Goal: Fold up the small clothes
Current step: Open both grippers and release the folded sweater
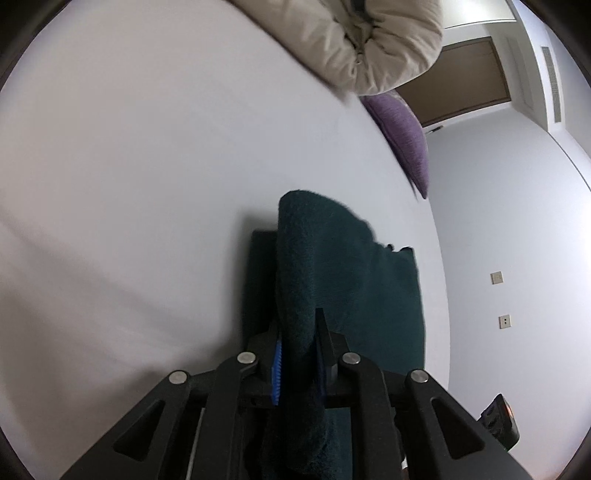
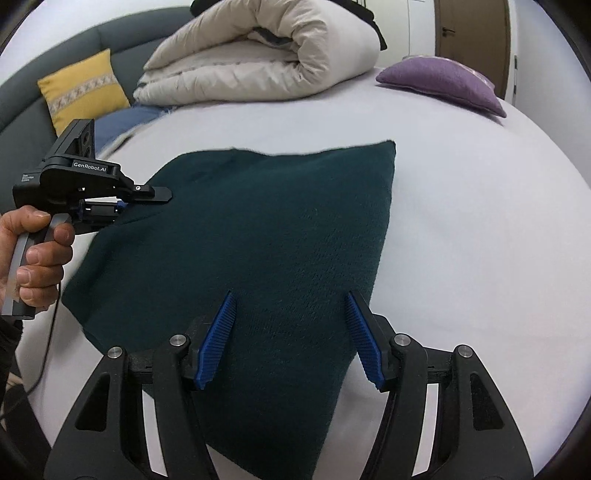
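Note:
A dark green knit garment [image 2: 266, 236] lies partly folded on the white bed [image 2: 461, 240]. My left gripper [image 1: 299, 332] is shut on the garment's [image 1: 332, 266] left edge and holds that edge raised off the bed. It also shows in the right wrist view [image 2: 147, 201], held in a hand at the garment's far left corner. My right gripper [image 2: 290, 306] is open and empty, its blue pads [image 2: 221, 325] spread just above the garment's near part.
A rolled cream duvet [image 2: 266, 55] lies at the far end of the bed, with a purple cushion [image 2: 443, 83] to its right. A yellow cushion [image 2: 81, 88] leans on the grey headboard [image 2: 118, 33] at far left. A door [image 2: 469, 37] stands behind.

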`<action>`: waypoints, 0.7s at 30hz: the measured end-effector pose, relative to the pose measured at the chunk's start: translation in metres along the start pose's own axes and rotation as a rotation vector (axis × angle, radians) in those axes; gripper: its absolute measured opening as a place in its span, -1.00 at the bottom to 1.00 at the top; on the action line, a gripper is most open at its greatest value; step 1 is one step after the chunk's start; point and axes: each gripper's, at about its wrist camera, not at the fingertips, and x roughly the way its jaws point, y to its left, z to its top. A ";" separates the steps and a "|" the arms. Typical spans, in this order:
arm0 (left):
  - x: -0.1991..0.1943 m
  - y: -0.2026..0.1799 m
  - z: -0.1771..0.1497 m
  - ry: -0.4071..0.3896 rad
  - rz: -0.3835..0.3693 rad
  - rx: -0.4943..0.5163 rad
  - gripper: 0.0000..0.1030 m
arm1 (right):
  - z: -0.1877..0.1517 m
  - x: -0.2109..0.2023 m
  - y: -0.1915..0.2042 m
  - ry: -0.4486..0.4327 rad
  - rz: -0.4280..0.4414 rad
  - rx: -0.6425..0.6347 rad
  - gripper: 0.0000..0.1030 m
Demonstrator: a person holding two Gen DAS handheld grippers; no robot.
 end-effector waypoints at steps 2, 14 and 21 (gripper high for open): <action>0.000 0.002 -0.005 -0.019 -0.010 -0.015 -0.55 | -0.007 -0.004 -0.004 0.012 -0.005 0.012 0.16; -0.067 -0.064 -0.053 -0.285 0.169 0.283 -0.40 | -0.009 -0.053 -0.011 -0.065 0.194 0.266 0.15; -0.021 -0.042 -0.074 -0.178 0.249 0.325 -0.47 | -0.035 -0.011 -0.028 0.120 0.551 0.452 -0.26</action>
